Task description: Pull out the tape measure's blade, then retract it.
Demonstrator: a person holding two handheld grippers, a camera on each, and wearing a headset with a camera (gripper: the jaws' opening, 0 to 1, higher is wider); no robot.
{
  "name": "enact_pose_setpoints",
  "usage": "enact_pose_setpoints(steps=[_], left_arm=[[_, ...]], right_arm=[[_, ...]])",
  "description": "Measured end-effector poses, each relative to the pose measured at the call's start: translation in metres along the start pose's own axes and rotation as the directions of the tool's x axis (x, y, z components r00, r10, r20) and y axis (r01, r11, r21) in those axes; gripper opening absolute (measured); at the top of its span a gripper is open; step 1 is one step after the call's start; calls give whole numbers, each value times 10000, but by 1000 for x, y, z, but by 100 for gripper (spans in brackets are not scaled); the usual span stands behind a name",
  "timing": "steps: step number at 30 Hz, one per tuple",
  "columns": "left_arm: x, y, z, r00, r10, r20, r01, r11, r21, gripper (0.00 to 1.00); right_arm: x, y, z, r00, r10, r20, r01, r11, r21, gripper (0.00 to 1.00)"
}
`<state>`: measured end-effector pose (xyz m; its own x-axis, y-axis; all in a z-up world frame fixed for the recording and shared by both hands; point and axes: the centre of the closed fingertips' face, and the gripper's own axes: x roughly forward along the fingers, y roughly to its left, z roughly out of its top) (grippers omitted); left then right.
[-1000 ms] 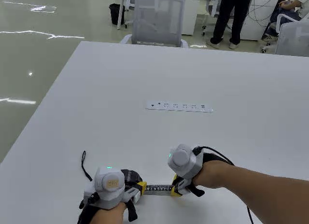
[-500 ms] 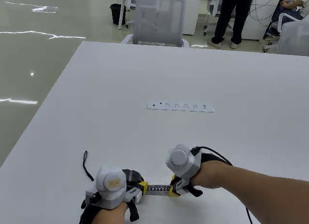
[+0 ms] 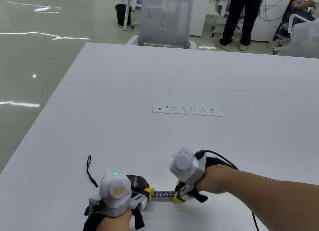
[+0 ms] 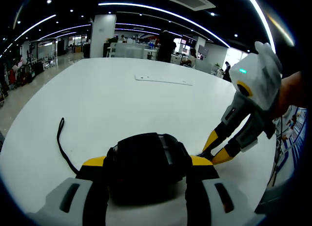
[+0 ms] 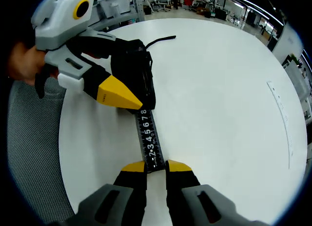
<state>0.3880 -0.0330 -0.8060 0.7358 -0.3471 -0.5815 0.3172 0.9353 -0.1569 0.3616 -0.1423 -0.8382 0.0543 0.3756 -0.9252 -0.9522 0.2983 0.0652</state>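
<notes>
- The tape measure [image 4: 146, 167] lies on the white table [image 3: 149, 76], well to the person's side of the power strip [image 3: 187, 110]. The left gripper [image 4: 146, 162] is clamped around its black case.
- The right gripper [image 5: 156, 166] pinches the tip of the blade [image 5: 148, 136].
- Only a short stretch of blade is out, so I judge that either most of the pull or the last bit of retraction is left.
- A chair [image 3: 164, 19] stands beyond the strip, and nothing seems to block the blade's path.

The left gripper [image 4: 146, 162] and right gripper [image 5: 156, 166] have pale grey housings, black linkages, yellow jaw tips and green lights [image 3: 113, 173]. An orange disc [image 3: 118, 190] marks the left; a black cable [image 3: 219, 154] trails from the right.
</notes>
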Motion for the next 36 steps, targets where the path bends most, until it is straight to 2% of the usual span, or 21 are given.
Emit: enact_pose_setpoints(steps=[26, 36], left_arm=[[0, 0, 0, 10000, -68, 10, 68, 10000, -3, 60], [0, 0, 0, 9999, -99, 51, 100, 9999, -77, 60]], right_arm=[[5, 3, 12, 9995, 159, 288, -160, 9999, 34, 13], [4, 5, 14, 9991, -49, 413, 54, 9999, -138, 13]])
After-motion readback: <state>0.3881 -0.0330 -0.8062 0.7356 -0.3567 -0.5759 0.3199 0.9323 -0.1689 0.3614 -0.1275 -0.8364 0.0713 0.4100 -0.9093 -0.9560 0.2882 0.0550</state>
